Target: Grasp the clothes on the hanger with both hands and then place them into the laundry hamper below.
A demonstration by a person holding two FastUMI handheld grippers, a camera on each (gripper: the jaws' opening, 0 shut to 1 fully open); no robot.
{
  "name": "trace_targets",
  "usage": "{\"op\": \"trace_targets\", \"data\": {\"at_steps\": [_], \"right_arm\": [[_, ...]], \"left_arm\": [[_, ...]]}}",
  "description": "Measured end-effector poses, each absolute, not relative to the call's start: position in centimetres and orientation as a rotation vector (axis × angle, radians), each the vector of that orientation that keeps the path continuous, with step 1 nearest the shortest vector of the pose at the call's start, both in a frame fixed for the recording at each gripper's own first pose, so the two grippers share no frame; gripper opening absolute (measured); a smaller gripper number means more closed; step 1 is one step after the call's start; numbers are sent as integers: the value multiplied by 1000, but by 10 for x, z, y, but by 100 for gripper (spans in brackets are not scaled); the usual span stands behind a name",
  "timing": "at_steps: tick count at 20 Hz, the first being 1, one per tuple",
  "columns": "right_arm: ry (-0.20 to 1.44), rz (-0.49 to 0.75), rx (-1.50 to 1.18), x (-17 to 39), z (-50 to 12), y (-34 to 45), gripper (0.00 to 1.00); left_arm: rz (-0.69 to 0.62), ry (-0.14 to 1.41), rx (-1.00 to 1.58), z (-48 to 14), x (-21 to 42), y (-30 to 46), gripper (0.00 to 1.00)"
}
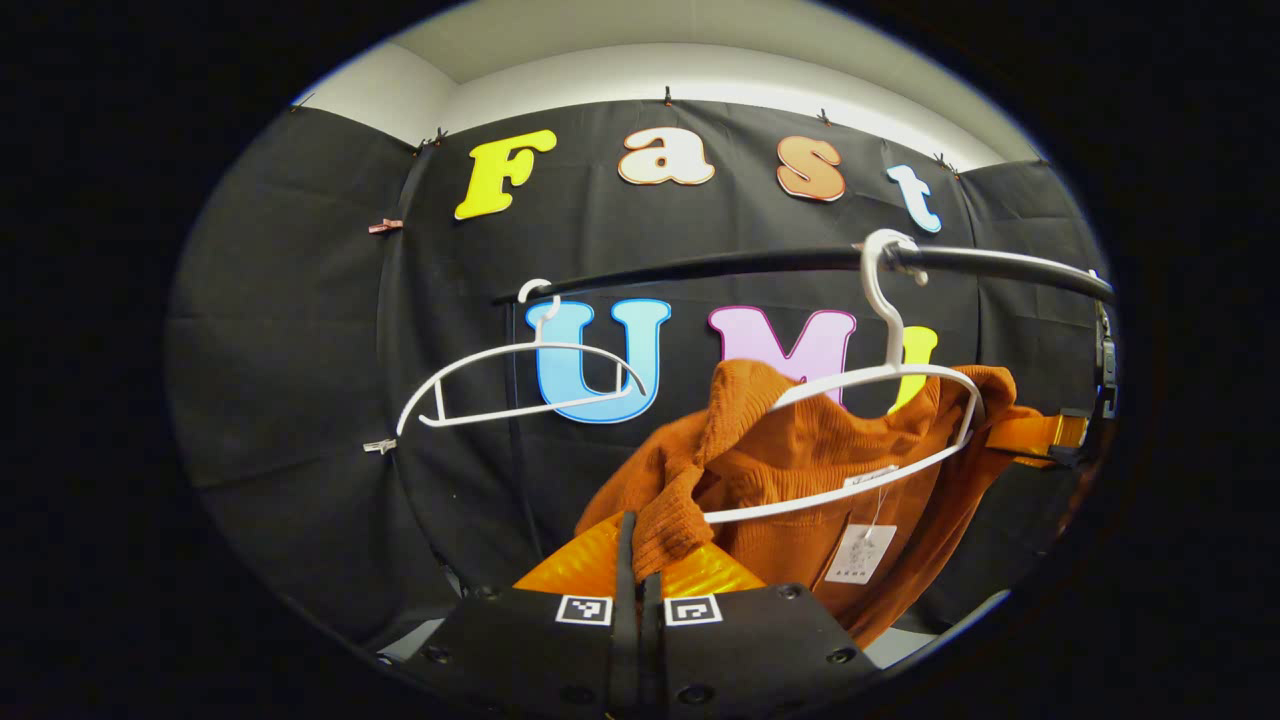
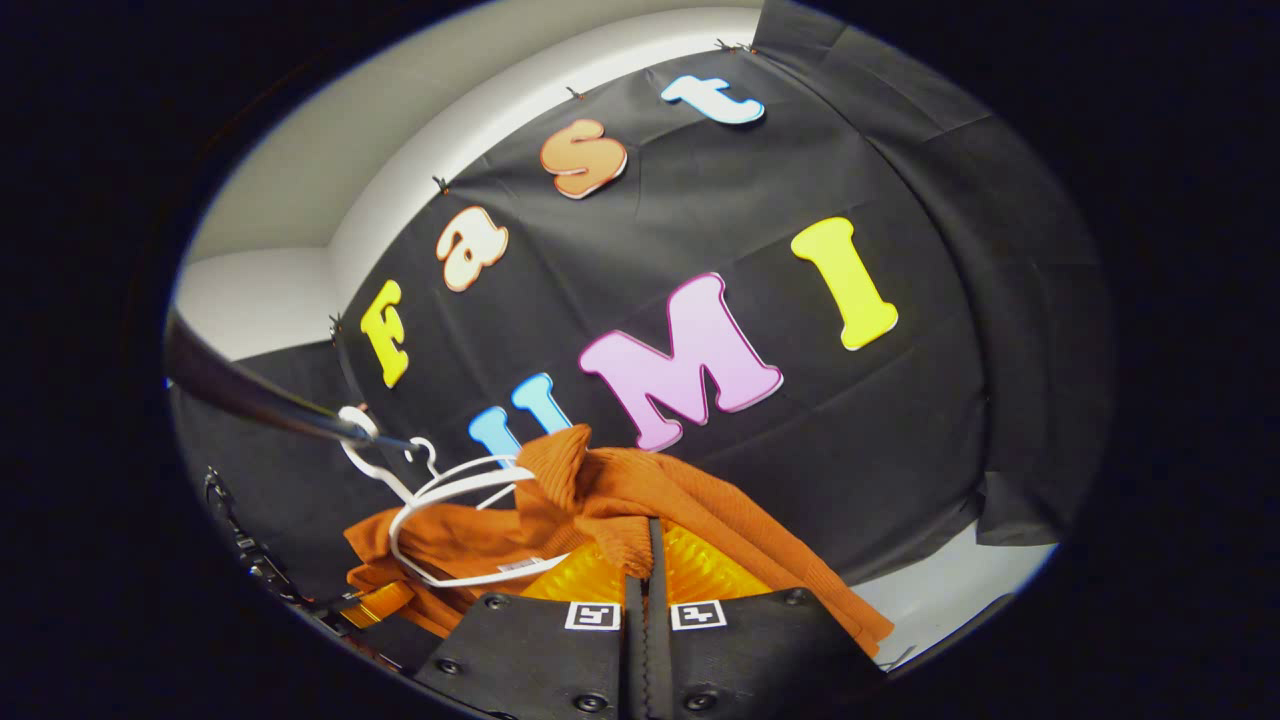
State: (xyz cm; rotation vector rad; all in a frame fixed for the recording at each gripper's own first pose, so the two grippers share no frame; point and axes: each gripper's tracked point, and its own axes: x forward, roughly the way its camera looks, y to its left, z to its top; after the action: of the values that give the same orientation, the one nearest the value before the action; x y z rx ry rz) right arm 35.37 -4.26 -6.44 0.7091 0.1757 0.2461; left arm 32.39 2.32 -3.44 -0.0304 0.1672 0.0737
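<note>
Both views ride close behind their tools, facing the booth wall, sharing the orange garment [image 1: 800, 470] [image 2: 640, 490] and rail [image 1: 760, 262] [image 2: 250, 395].

Sweater [image 1: 790, 470] hem cut off below; tag [image 1: 860, 553] print too small (illegible); rail [image 2: 250, 395] end cropped.

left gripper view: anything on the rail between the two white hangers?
Nothing. In the left gripper view the rail runs bare between the empty hanger and the hanger carrying the orange sweater.

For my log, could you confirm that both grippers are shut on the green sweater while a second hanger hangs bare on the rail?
Only the colour is wrong: the sweater is orange, as the left gripper view shows. The left gripper and right gripper are shut on it, and the second hanger hangs bare on the rail.
</note>
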Motion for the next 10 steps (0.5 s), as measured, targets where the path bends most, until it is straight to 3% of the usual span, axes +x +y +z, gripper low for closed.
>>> {"op": "trace_targets", "data": {"at_steps": [5, 10], "right_arm": [[61, 190, 702, 377, -41, -76, 4], [111, 44, 686, 391, -103, -114, 4]], "left_arm": [[49, 188, -71, -16, 339, 39, 5], [22, 237, -66, -27, 343, 40, 5]]}}
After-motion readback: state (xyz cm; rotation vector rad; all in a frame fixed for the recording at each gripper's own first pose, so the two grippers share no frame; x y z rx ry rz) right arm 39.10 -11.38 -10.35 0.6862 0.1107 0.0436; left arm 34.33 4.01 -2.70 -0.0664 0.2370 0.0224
